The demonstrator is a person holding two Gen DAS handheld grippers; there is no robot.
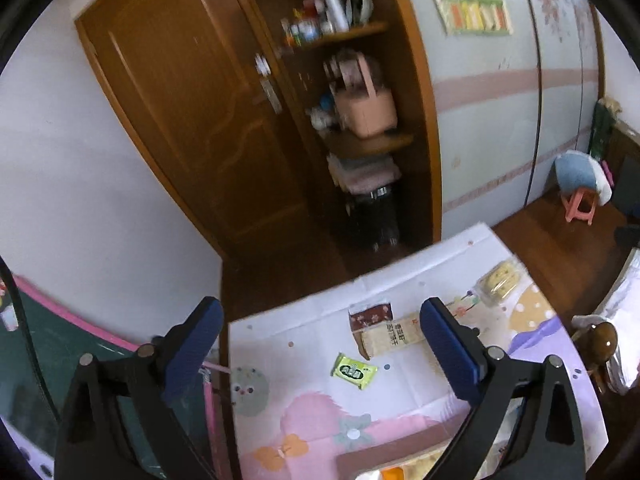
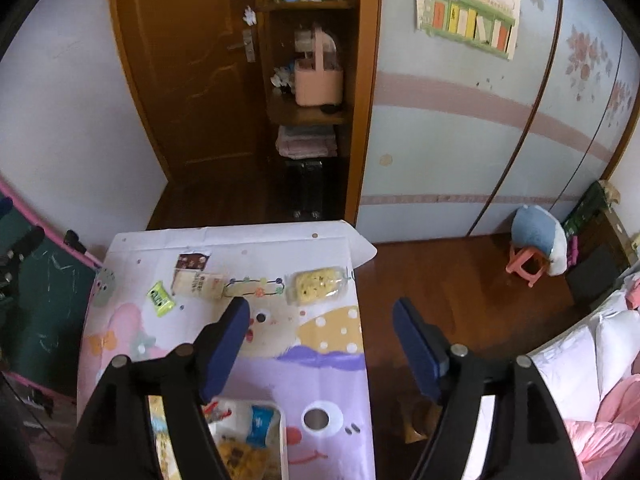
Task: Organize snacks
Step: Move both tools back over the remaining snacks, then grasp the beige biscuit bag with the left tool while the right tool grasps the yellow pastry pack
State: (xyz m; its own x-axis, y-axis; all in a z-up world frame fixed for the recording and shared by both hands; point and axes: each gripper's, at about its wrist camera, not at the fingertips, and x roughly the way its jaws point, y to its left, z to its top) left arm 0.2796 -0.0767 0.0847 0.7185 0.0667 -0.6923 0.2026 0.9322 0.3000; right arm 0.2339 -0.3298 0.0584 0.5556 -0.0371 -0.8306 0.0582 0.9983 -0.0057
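Several snacks lie on a table with a cartoon cloth (image 2: 320,360). A green packet (image 1: 354,371) (image 2: 161,298) lies nearest the left edge. Beside it is a long beige pack (image 1: 390,334) (image 2: 198,284), with a small brown packet (image 1: 370,316) (image 2: 192,262) behind it. A yellow cake in clear wrap (image 1: 500,280) (image 2: 318,284) lies at the far right edge. A white tray (image 2: 282,440) holding snacks stands at the near end. My left gripper (image 1: 320,312) hovers open above the green packet and the beige pack. My right gripper (image 2: 321,308) is open over the table's right edge, holding nothing.
Beyond the table are a brown wooden door (image 2: 188,80) and open shelves with a pink basket (image 2: 318,80). A pink stool with a blue cushion (image 2: 534,240) stands on the wood floor to the right. Pink bedding (image 2: 600,420) is at far right and a green chalkboard (image 1: 80,352) at left.
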